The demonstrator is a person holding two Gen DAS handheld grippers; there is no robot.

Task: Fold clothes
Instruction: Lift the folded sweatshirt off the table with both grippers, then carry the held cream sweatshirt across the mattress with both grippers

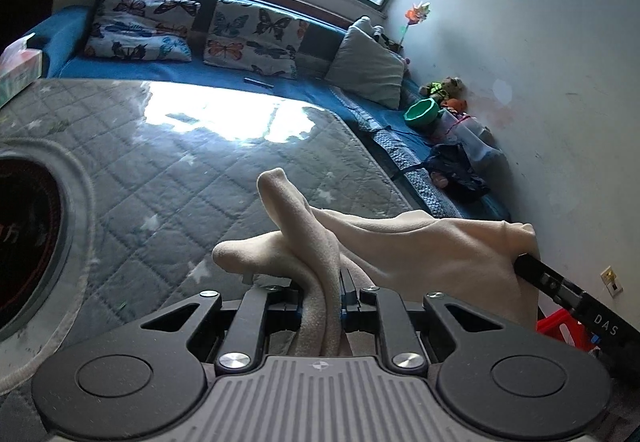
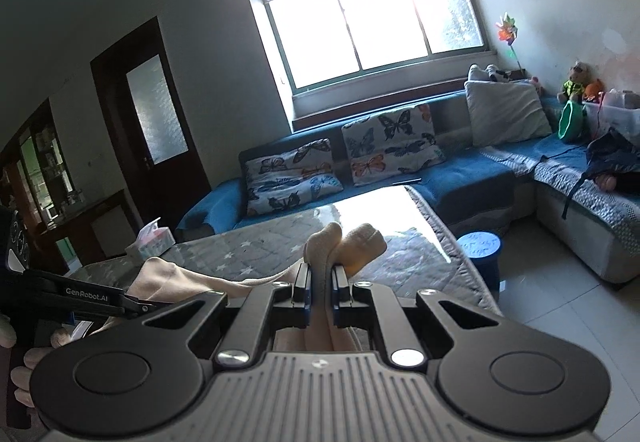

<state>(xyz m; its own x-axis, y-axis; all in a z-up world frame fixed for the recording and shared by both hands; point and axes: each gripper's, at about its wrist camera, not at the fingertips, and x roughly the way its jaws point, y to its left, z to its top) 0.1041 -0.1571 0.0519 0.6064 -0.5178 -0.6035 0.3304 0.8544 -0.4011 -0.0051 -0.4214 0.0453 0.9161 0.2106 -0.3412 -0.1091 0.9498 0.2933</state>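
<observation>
Beige garment (image 1: 400, 242) held aloft over quilted table cover (image 1: 240, 170), pinched by left gripper (image 1: 322, 294) and right gripper (image 2: 320, 282), both clamped nearly closed. Risk: bunched fabric slipping free, spoiling fold alignment.

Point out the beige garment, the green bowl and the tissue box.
beige garment (image 1: 420, 246): left wrist view, on the stretched cloth between the two hand-held grippers.
green bowl (image 1: 420, 111): left wrist view, on its rim, on the sofa.
tissue box (image 2: 154, 240): right wrist view, on its side, at the table's far corner.
</observation>
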